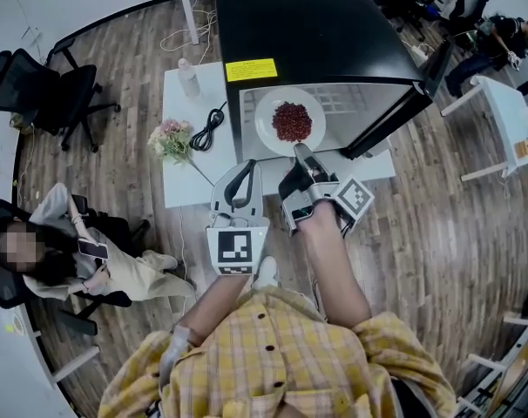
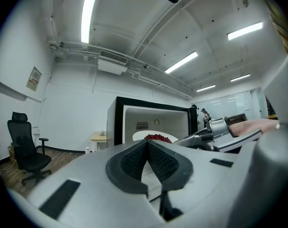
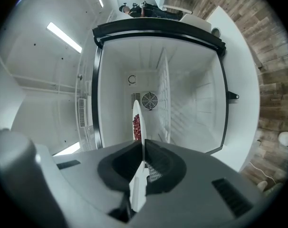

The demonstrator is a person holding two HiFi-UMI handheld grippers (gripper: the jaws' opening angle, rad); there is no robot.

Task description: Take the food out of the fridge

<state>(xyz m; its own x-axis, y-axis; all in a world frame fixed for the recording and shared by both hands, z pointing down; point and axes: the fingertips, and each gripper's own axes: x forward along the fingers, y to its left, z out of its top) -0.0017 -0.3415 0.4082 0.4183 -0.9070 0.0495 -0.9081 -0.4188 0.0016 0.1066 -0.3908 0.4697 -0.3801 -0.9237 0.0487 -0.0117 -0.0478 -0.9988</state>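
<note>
A white plate [image 1: 271, 110] heaped with red food [image 1: 291, 121] hangs at the mouth of the open black fridge [image 1: 308, 24]. My right gripper [image 1: 301, 152] is shut on the plate's near rim. The right gripper view shows the plate [image 3: 136, 112] edge-on between the pads, with the food [image 3: 136, 126] on its left face and the white fridge interior [image 3: 191, 99] behind. My left gripper [image 1: 243, 174] is shut and holds nothing, just left of the right one. In the left gripper view its pads [image 2: 160, 160] meet, with the plate [image 2: 140, 136] and fridge [image 2: 119, 115] ahead.
The fridge door [image 1: 395, 116] swings open to the right. Left of the fridge a white table [image 1: 181, 181] carries flowers [image 1: 171, 138], a bottle [image 1: 188, 77] and a black cable [image 1: 210, 126]. A person [image 1: 90, 259] sits at left near office chairs [image 1: 46, 90]. White desks [image 1: 508, 120] stand at right.
</note>
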